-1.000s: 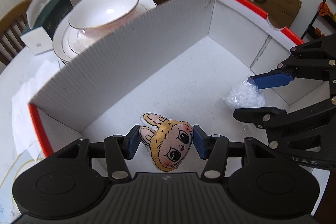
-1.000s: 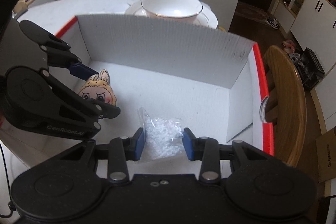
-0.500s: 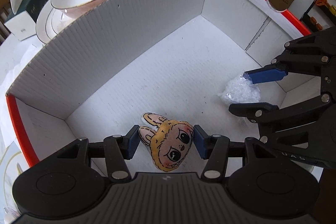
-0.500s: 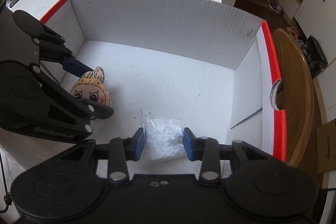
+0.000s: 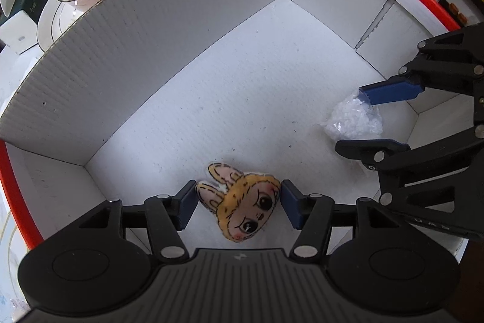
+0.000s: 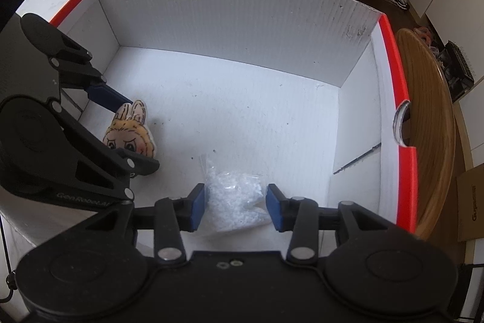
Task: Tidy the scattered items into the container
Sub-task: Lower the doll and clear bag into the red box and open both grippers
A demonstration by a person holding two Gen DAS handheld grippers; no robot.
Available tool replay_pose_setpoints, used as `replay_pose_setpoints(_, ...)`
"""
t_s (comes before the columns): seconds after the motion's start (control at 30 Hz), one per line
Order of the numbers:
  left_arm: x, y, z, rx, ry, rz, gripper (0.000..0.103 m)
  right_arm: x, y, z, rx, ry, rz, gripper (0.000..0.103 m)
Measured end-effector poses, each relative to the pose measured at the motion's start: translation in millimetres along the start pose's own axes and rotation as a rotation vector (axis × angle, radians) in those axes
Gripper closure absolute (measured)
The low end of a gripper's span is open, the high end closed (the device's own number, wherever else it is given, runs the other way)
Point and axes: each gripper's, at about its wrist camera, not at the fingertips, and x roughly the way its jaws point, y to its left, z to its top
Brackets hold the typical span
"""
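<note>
Both our grippers, left gripper (image 5: 239, 206) and right gripper (image 6: 236, 206), have just been opening, releasing the rabbit charm (image 5: 242, 206) and bead bag (image 6: 234, 203) near the box's (image 6: 242, 29) front wall; lifting carelessly could snag either.

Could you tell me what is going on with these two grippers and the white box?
A person is tidying small items into a white cardboard box with a red rim, a gripper in each hand. The left gripper has lowered a flat cartoon bunny-eared charm to the box floor, and the right gripper a small clear bag of white beads. Both sets of jaws have just been opening, with each item lying between them, apparently being released.
</note>
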Motion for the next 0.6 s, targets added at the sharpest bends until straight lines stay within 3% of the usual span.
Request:
replay_pose_setpoints(0.27, -6, 1, -5, -0.010, -0.039, 0.021, 0.031, -8, -3, -3, 0.009, -0.014, 0.024, 0.048)
replay_pose_setpoints(0.6, -26, 3, -19, -0.047, -0.120, 0.028, 0.027, -29, -5, -5, -0.006, -0.081, 0.047, 0.041)
